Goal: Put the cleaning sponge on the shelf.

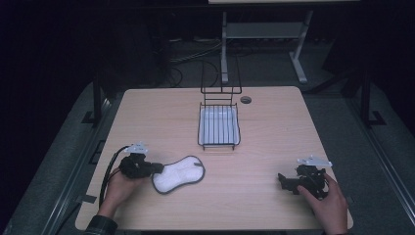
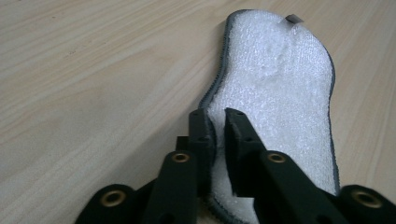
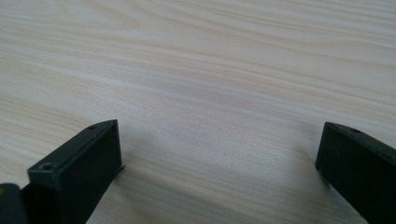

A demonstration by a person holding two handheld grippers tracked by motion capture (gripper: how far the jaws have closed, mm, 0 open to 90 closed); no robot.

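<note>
The left gripper [image 2: 215, 116] clamps its jaws on the near edge of a white pad [image 2: 280, 93] lying flat on the desk [image 1: 264, 147]; the pinched rim is hidden between them. The right gripper [image 3: 219, 140] rests apart, jaws wide open over bare wood.

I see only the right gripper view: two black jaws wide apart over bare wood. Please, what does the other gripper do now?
Observer: The left gripper has its jaws closed on the near edge of a white pad with a grey border.
Operator: Is the pad lifted from the table?
Observer: In the high view the pad lies flat on the table.
Operator: Is something else on the table?
Observer: A black wire basket with a white tray inside stands beyond the pad, apart from it.
</note>
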